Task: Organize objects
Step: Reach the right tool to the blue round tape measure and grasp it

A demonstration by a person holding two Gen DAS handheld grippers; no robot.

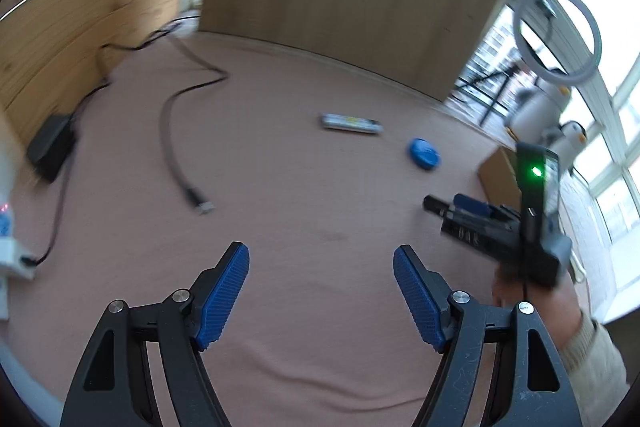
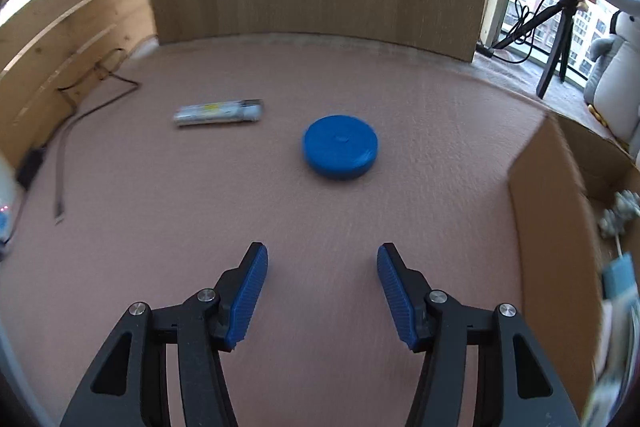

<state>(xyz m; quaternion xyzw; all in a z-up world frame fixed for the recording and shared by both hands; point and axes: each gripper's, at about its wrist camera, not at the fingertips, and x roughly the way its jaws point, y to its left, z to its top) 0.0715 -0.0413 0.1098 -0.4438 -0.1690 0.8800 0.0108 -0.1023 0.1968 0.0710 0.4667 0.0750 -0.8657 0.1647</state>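
Left to right across the pink mat (image 2: 280,211): a dark cable (image 1: 176,131) trails in from the wooden wall at far left. Next, the left gripper (image 1: 321,293) hovers over bare mat, jaws spread wide and empty. Beyond it lies a silver tube (image 2: 219,111), long axis running left–right across the view, well apart from both grippers. Just right of the tube sits a blue disc (image 2: 340,147), flat on the mat, apart from the tube. The right gripper (image 2: 322,297) points straight at the disc, which lies dead ahead of its blue pads (image 2: 249,301) and near them; its jaws too stand apart with nothing between. This gripper is clearly the nearer to the disc, and the disc, being round, offers no preferred axis for the grasp. Judged from this, the disc is the likely next pick. At far right a cardboard box (image 2: 548,211) stands open, seemingly the destination.

Hard to read: the box is cut off by the frame edge, and its contents, a pale grey lump and a light blue item, are too blurred to identify. The tube's label is smeared. From the left wrist view, the right gripper's tips are partly hidden by its own body.
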